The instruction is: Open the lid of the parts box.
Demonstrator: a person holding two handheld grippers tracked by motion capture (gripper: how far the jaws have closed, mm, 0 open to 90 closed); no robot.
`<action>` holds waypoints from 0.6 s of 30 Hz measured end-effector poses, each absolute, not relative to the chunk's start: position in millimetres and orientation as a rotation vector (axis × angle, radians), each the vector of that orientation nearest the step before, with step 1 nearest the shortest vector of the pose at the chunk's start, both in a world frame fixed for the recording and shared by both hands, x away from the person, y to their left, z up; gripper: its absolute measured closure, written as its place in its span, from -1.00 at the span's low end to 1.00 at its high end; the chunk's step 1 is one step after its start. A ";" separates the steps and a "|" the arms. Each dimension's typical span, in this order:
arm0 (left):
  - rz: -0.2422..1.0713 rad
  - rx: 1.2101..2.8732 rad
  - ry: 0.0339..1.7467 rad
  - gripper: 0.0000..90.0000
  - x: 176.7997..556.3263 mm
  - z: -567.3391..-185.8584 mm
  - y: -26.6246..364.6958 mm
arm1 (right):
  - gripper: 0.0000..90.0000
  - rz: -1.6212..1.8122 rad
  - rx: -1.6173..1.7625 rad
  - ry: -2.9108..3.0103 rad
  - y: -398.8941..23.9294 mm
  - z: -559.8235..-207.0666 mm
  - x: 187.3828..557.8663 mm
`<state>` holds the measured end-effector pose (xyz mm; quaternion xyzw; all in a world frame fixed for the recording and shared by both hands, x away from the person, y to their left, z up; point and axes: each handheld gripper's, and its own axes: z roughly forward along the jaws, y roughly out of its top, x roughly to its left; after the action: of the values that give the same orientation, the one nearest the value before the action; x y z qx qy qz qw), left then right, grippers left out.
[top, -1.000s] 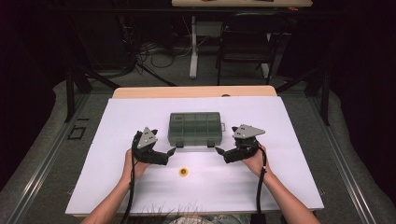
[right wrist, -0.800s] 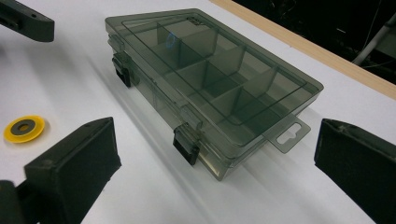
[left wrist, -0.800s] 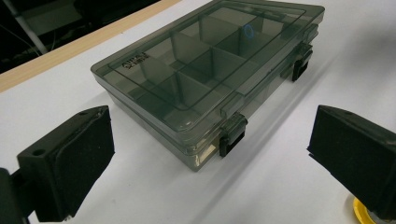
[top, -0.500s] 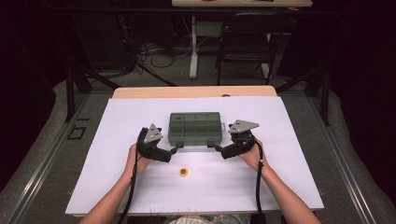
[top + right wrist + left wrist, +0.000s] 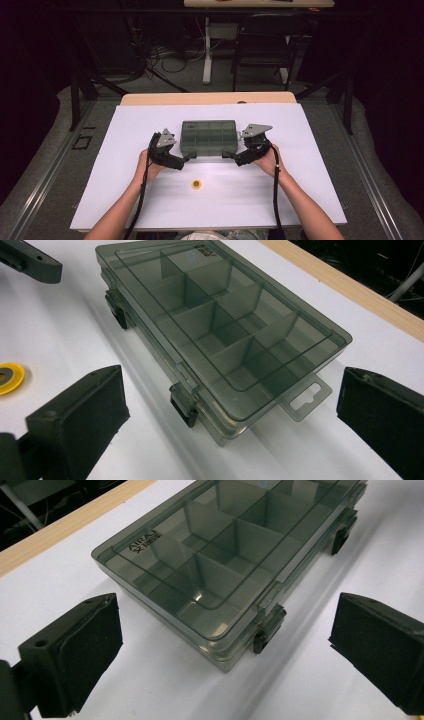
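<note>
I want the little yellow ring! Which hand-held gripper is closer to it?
Left, though only slightly. The left hand-held gripper is up and just left of the yellow ring; the right hand-held gripper sits farther up and to its right, by the compartment box.

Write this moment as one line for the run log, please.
left gripper: open, facing box latch | right gripper: open, at other end | compartment box: lid closed | yellow disc: untouched

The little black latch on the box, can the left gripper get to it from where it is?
Probably yes. The left gripper is open, its jaws standing apart on either side of the near latch on the closed box. Nothing lies between them, just bare white table.
</note>
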<state>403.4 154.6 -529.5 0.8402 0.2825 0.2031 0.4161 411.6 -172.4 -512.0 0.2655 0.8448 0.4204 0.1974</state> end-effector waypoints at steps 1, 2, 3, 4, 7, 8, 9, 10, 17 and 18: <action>0.514 2.114 0.710 -0.99 404.0 -529.7 154.6 | -1.00 1.177 0.743 2.365 -172.4 -512.0 411.6; 0.510 2.116 0.711 -0.99 404.8 -529.7 154.7 | -1.00 1.173 0.740 2.367 -172.0 -511.7 412.9; 0.511 2.120 0.711 -0.99 405.6 -529.5 154.8 | -1.00 1.169 0.740 2.376 -171.8 -511.1 413.8; 0.509 2.119 0.712 -0.99 406.2 -529.3 154.6 | -1.00 1.168 0.737 2.374 -171.6 -510.6 414.8; 0.500 2.123 0.711 -1.00 408.5 -528.2 153.3 | -1.00 1.162 0.726 2.389 -170.9 -509.7 417.3; 0.503 2.130 0.704 -1.00 409.3 -527.9 152.9 | -1.00 1.157 0.713 2.387 -169.9 -510.2 418.7; 0.511 2.134 0.703 -1.00 409.3 -528.0 152.2 | -1.00 1.157 0.713 2.387 -169.9 -510.2 418.7; 0.516 2.131 0.705 -1.00 409.2 -528.7 151.1 | -1.00 1.149 0.717 2.394 -169.5 -510.6 419.3; 0.527 2.142 0.700 -0.99 410.5 -531.0 150.4 | -1.00 1.133 0.715 2.419 -168.7 -516.0 423.0; 0.522 2.147 0.699 -0.99 411.0 -531.6 150.8 | -1.00 1.133 0.715 2.419 -168.7 -516.0 423.0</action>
<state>411.0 150.8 -531.6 0.8490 0.2765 0.2062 0.4004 423.0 -168.7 -516.0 0.2539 0.8593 0.4025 0.1871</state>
